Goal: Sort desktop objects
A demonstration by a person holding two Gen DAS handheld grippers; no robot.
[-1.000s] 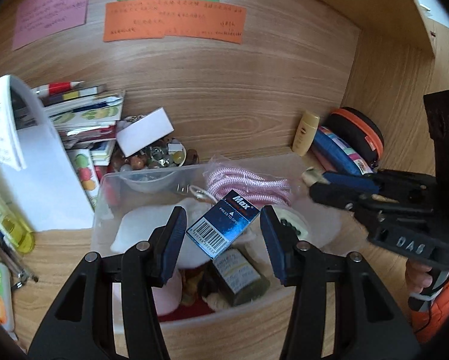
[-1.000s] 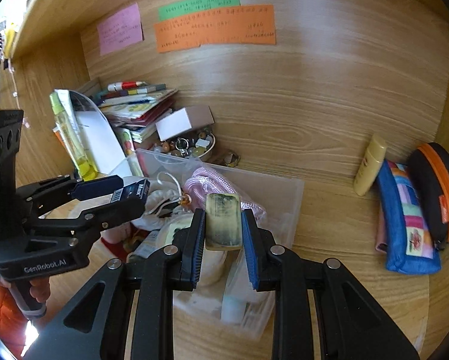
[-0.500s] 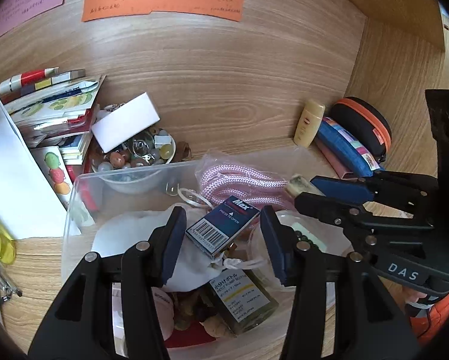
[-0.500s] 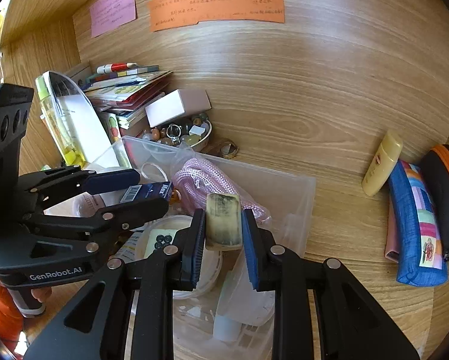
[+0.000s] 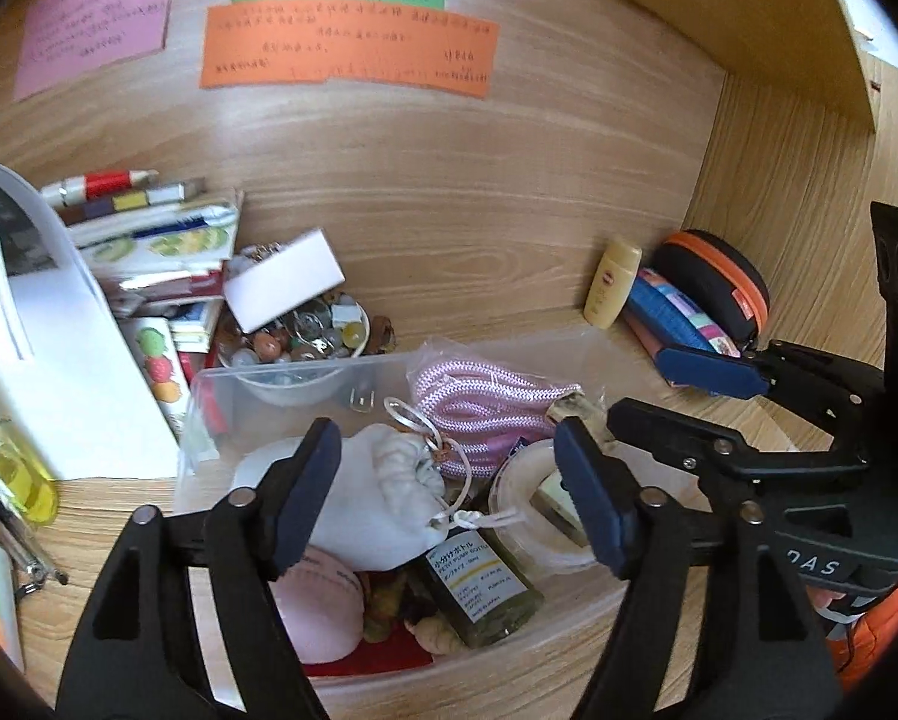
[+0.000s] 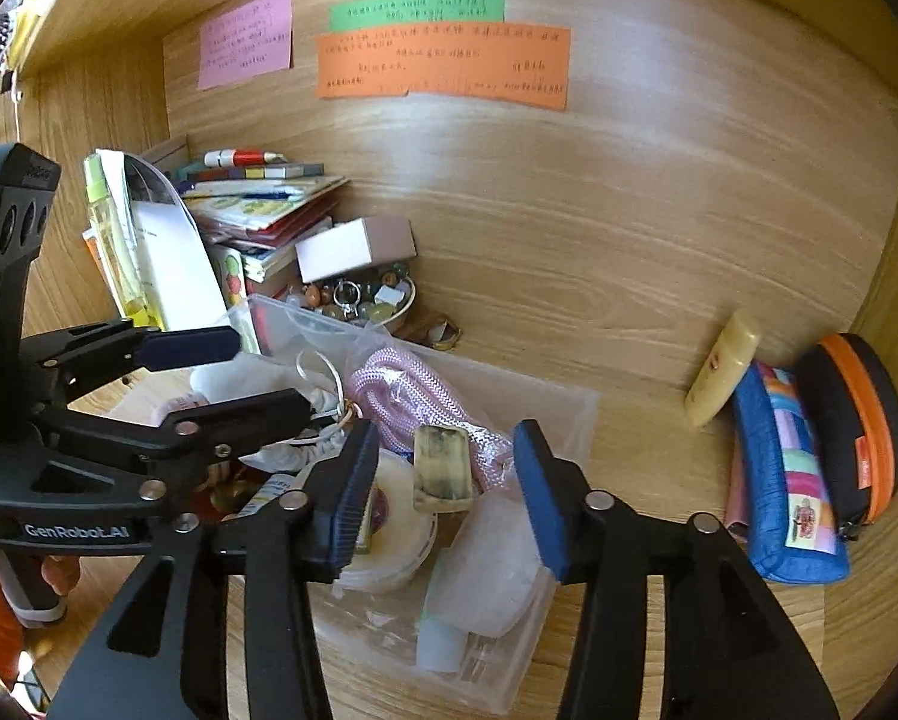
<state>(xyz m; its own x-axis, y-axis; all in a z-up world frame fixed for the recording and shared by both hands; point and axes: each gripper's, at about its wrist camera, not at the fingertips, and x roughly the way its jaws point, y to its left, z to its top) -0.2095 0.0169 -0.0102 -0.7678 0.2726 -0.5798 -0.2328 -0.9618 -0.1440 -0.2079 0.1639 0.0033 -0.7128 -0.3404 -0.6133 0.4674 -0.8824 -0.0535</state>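
A clear plastic bin [image 5: 383, 366] [image 6: 569, 414] sits on the wooden desk, filled with a pink rope [image 5: 479, 402] [image 6: 413, 390], a white drawstring pouch [image 5: 383, 498], a round tape tin [image 5: 539, 510] [image 6: 401, 516] and a small green bottle [image 5: 479, 588]. My left gripper [image 5: 449, 492] is open and empty above the bin. My right gripper [image 6: 443, 492] is open above the bin's right part. A yellowish block [image 6: 443, 465] rests between its fingers on the rope, touching neither pad.
A book stack [image 5: 155, 252] [image 6: 257, 210], a white box [image 5: 284, 279] and a bead bowl [image 5: 305, 342] stand left behind the bin. A yellow tube [image 6: 722, 375], blue pouch [image 6: 785, 480] and black-orange case [image 6: 857, 426] lie right. Paper notes [image 5: 347, 48] hang on the back wall.
Both grippers have opened. The blue Max box left my left gripper and is out of sight. The yellowish block left my right gripper and lies on the rope in the bin.
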